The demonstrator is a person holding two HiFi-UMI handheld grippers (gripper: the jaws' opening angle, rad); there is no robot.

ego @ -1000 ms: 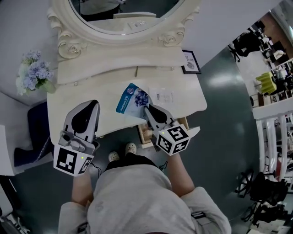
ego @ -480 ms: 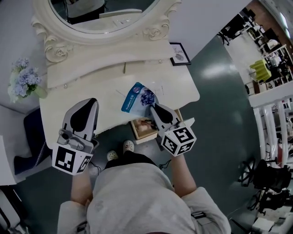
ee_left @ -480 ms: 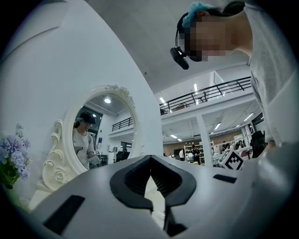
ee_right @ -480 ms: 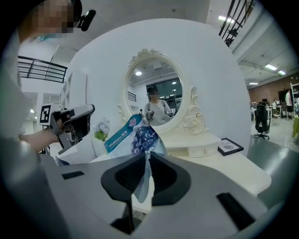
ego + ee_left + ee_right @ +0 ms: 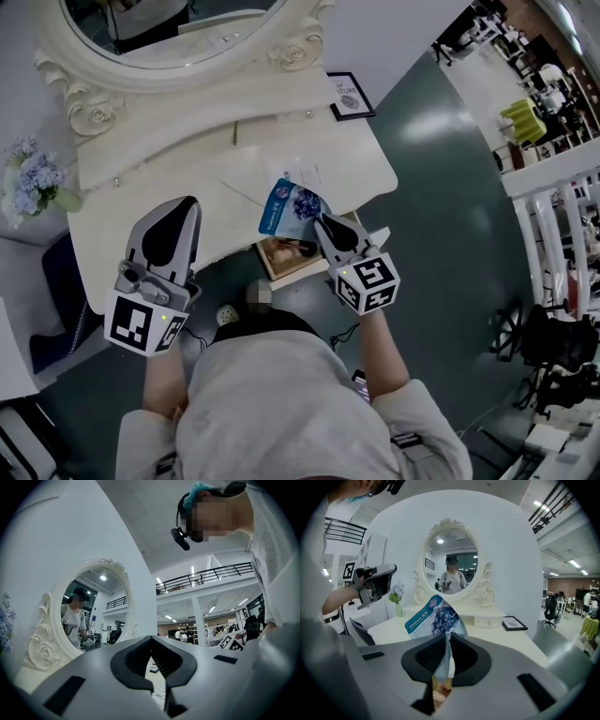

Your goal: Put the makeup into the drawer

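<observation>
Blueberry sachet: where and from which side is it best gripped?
At a thin edge, with jaws across its flat faces. The blueberry sachet is a flat pouch; the right gripper pinches its near edge from the person's side, leaving the printed face free.

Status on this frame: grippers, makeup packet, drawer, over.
Right gripper shut on the blue packet, at the table edge by the open drawer. Left gripper shut, empty, off to the side. Nothing seen blocking the drawer.
</observation>
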